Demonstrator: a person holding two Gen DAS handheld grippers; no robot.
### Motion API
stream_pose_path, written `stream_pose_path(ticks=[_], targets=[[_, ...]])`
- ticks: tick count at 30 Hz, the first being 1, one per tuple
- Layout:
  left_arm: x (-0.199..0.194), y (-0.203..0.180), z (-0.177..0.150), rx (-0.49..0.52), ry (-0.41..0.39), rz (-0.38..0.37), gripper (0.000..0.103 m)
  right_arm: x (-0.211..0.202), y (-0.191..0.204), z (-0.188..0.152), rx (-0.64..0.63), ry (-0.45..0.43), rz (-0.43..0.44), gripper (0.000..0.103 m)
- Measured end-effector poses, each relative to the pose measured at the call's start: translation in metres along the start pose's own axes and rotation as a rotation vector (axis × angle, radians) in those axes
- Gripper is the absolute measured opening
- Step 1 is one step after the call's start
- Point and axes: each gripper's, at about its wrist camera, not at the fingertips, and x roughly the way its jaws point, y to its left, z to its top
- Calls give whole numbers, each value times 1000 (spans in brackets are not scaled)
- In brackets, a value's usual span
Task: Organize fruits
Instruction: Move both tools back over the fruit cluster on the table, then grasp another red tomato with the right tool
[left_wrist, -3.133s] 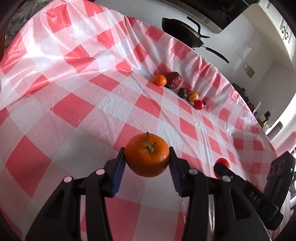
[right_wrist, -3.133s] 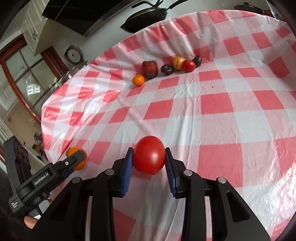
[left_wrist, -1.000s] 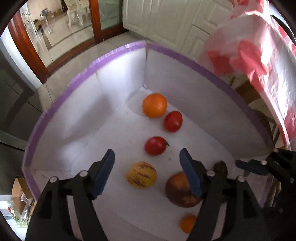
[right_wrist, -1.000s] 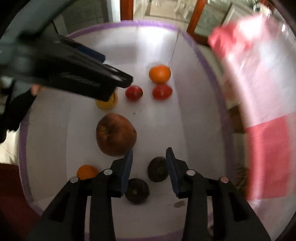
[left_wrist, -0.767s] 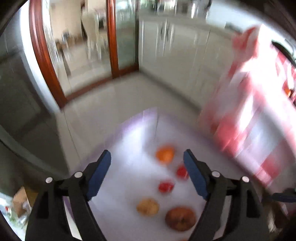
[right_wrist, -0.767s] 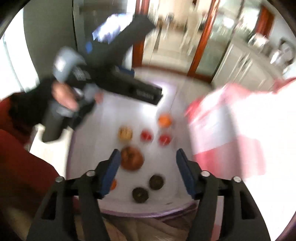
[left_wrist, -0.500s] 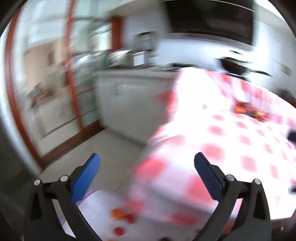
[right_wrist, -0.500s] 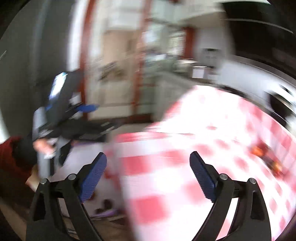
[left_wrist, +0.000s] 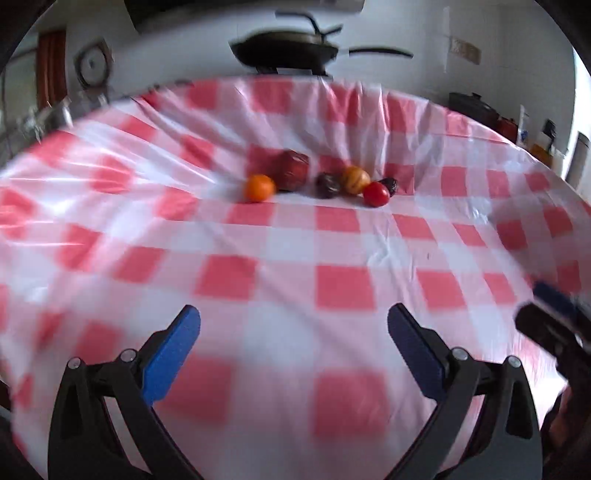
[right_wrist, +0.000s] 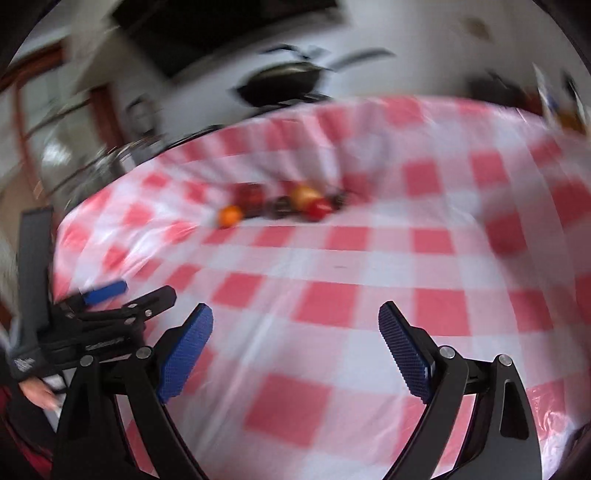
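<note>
While both tools, left tool and right tool, stand spread and empty, the next step is reaching the fruits across the desk.

The left tongs gape wide and empty above the checked counter; far off lie an orange, a tomato and darker fruits.

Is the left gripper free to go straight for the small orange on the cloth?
Probably yes. The left gripper is open and empty, and only bare checked tablecloth lies between it and the orange, at the near-left end of the fruit row.
</note>
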Motion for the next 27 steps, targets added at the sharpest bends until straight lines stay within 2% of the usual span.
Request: stream_pose_path(ticks=[2, 4, 8, 11, 14, 18, 20, 23, 27], targets=[[32, -10, 20, -37, 7, 16, 102, 15, -22, 10, 62, 28, -8, 88], [56, -10, 35, -74, 6, 18, 102, 35, -34, 19, 71, 70, -17, 89], [94, -4, 58, -172, -1, 19, 102, 63, -41, 25, 71, 83, -57, 89], [116, 13, 65, -249, 31, 11, 101, 85, -43, 28, 80, 105, -57, 89], [125, 31, 65, -352, 56, -36, 101, 100, -41, 36, 68, 100, -48, 89], [127, 47, 61, -392, 66, -148, 101, 123, -40, 49, 79, 99, -54, 89], [127, 50, 58, -396, 61, -166, 101, 136, -40, 55, 100, 102, -46, 88], [127, 49, 58, -396, 57, -172, 101, 158, -32, 64, 88, 118, -54, 77], [125, 49, 59, -391, 58, -178, 101, 196, -6, 81, -8, 162, -71, 60]])
